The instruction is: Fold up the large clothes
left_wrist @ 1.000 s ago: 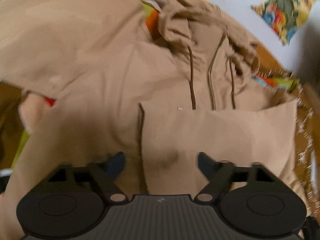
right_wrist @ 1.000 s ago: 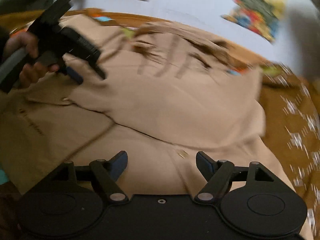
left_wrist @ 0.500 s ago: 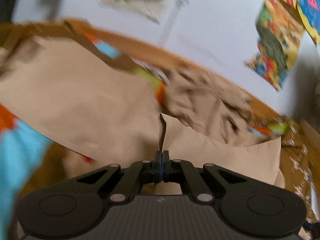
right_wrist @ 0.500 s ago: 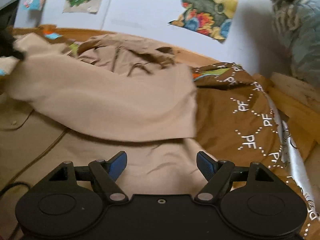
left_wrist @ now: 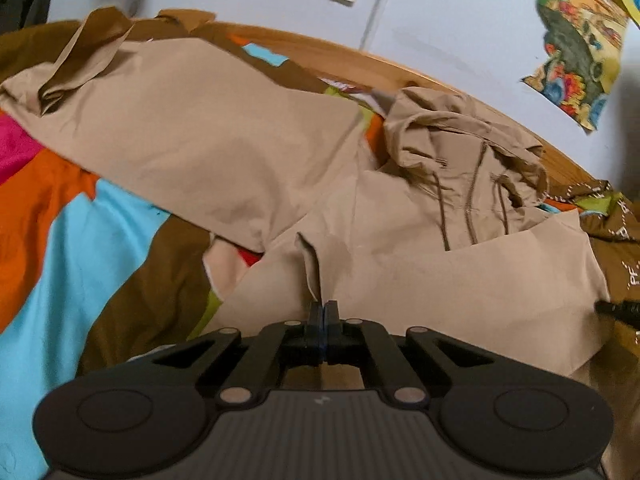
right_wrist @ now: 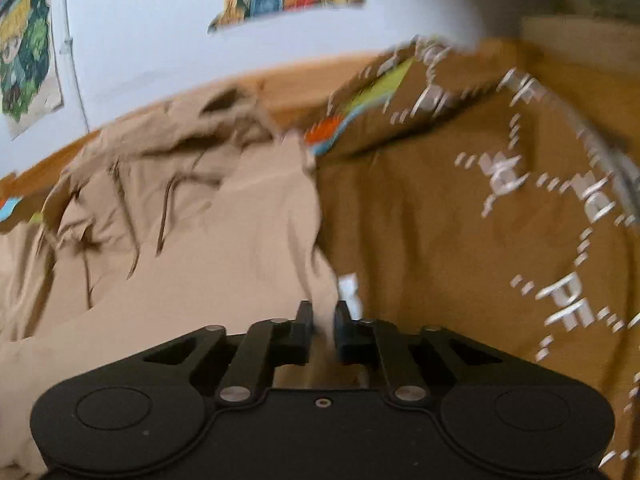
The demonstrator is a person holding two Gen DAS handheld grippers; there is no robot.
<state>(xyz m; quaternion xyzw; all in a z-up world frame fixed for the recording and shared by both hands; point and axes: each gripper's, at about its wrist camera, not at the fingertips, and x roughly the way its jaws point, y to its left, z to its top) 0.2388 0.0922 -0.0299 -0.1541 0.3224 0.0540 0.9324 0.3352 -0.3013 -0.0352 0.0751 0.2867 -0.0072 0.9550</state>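
Mid-fold: the left gripper (left_wrist: 323,310) pinches the tan jacket (left_wrist: 400,280) tight; the right gripper (right_wrist: 321,316), nearly closed, grips its edge. Next, lay the fold flat.

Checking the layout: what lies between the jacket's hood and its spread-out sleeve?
Left wrist view: a strip of colourful bedspread shows between hood and sleeve.

wall (left_wrist: 460,20): pale blue | posters (left_wrist: 576,52): colourful | bedspread (left_wrist: 80,248): brown, patchwork | bed frame (left_wrist: 432,76): wooden
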